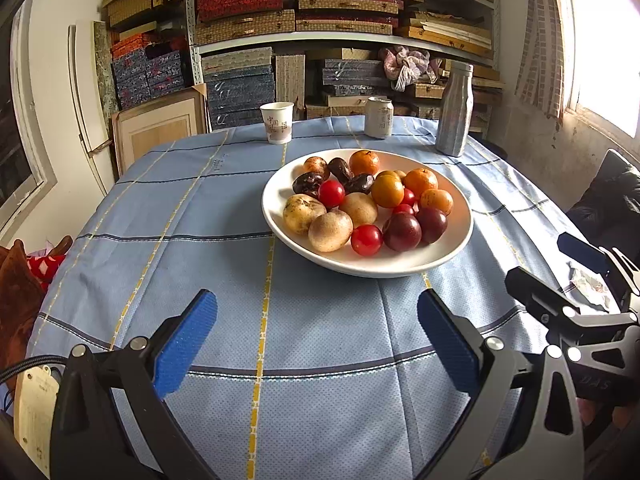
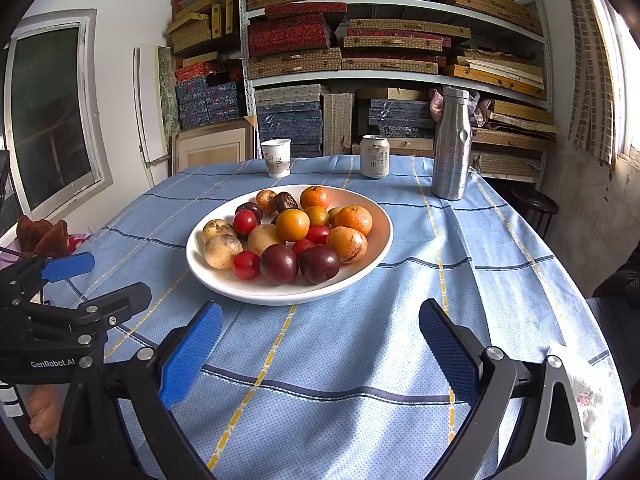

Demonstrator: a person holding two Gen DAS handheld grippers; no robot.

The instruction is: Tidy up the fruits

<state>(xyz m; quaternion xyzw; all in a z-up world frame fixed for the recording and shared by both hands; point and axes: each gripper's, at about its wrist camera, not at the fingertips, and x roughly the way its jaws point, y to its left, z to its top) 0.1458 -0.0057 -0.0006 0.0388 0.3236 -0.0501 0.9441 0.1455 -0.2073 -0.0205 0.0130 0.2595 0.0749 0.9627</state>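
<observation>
A white plate [image 1: 400,272] [image 2: 260,296] sits mid-table, piled with mixed fruit: tangerines [image 1: 364,162] [image 2: 315,197], red cherry tomatoes [image 1: 366,240] [image 2: 245,265], dark purple plums [image 1: 402,231] [image 2: 279,263], tan round fruits [image 1: 330,230] [image 2: 222,251] and dark brown dates [image 1: 308,184]. My left gripper [image 1: 316,340] [image 2: 96,280] hovers open over the cloth, short of the plate's near rim and a little to its left. My right gripper [image 2: 320,344] [image 1: 560,268] is also open, just in front of the plate. Both hold nothing.
The table wears a blue checked cloth [image 1: 200,220]. Along its far edge stand a paper cup [image 1: 277,122], a drink can [image 1: 378,117] and a steel bottle [image 1: 454,110]. Shelves of stacked boxes [image 2: 360,40] fill the back wall. Crumpled paper [image 1: 590,284] lies at the right edge.
</observation>
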